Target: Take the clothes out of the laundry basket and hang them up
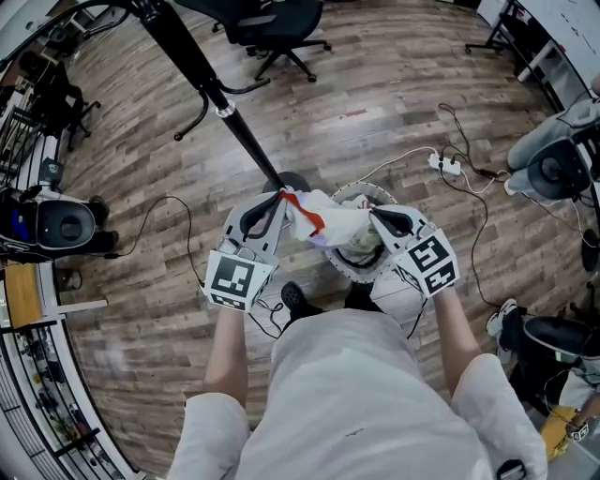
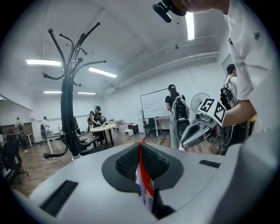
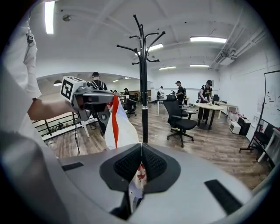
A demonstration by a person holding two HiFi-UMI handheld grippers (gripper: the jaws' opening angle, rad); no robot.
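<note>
A white garment with a red stripe [image 1: 323,221] hangs stretched between my two grippers above the white laundry basket [image 1: 349,268]. My left gripper [image 1: 282,196] is shut on its red-edged corner [image 2: 144,175]. My right gripper [image 1: 371,214] is shut on the other end of the cloth [image 3: 138,175], and the garment [image 3: 117,124] droops from the left gripper across the right gripper view. The black coat stand [image 1: 202,77] rises just beyond the left gripper; its hooked top [image 3: 142,37] shows straight ahead in the right gripper view, and the coat stand [image 2: 68,87] stands at the left of the left gripper view.
A black office chair [image 1: 274,26] stands beyond the coat stand. A white power strip [image 1: 446,167] with cables lies on the wood floor right of the basket. Black equipment [image 1: 52,225] and shelving line the left side. People stand around tables [image 3: 210,107] in the background.
</note>
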